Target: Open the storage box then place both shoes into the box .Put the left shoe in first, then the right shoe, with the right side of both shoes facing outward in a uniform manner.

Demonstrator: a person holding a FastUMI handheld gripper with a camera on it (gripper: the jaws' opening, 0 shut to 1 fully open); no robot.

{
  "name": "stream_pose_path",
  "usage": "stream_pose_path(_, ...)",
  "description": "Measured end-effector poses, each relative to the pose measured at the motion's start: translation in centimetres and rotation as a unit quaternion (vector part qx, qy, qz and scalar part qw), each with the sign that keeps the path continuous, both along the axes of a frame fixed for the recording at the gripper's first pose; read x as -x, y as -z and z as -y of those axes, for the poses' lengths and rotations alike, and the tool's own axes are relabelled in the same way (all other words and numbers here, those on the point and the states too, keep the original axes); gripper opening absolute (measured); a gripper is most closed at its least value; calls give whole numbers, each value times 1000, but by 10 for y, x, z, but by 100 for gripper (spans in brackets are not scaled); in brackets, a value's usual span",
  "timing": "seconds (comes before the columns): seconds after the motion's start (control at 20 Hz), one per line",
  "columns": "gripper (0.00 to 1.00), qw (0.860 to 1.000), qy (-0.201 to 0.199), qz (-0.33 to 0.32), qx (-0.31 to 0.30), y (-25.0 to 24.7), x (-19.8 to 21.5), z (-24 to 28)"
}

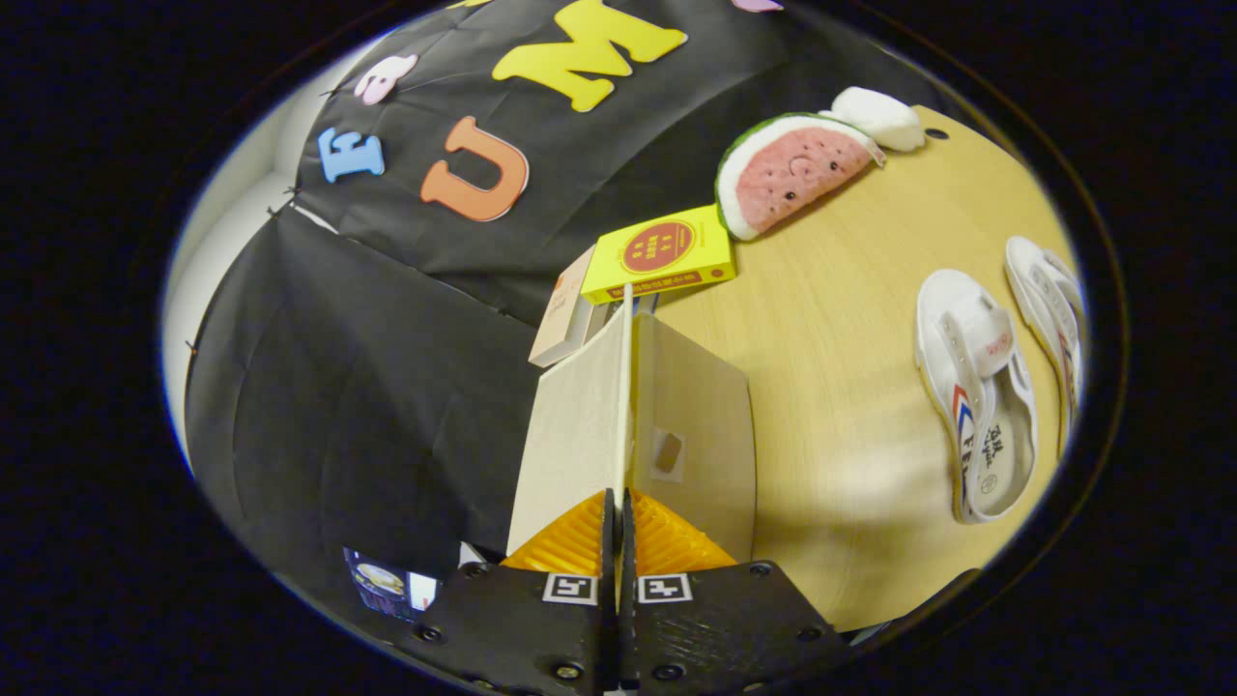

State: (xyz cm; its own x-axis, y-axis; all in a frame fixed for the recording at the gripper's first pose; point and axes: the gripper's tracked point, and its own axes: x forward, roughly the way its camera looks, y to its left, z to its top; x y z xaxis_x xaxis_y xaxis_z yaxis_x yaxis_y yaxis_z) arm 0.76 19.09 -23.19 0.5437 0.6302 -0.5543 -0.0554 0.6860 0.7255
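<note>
You are pinching the storage box lid (623, 387) edge-on between both fingers of the gripper (617, 512) at bottom centre, two white shoes (981, 387) lying side by side at right on the table (831, 348), yellow box (662, 253) and watermelon toy (788, 174) sitting beyond.

Table surface and contents

Light wooden table (831, 338) carries two white shoes (978, 396) side by side, a watermelon plush (788, 179), a yellow box (662, 254), and a white plush (877, 116).
</note>
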Motion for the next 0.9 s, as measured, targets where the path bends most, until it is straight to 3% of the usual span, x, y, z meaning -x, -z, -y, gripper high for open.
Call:
stream_pose_path(0.2, 0, 999, -23, 40, -7, -62, -3, -23)
stream_pose_path(0.5, 0, 991, -102, 86, 29, -124, -7, -99)
stream_pose_path(0.9, 4, 975, -188, 113, 44, -146, 2, -233)
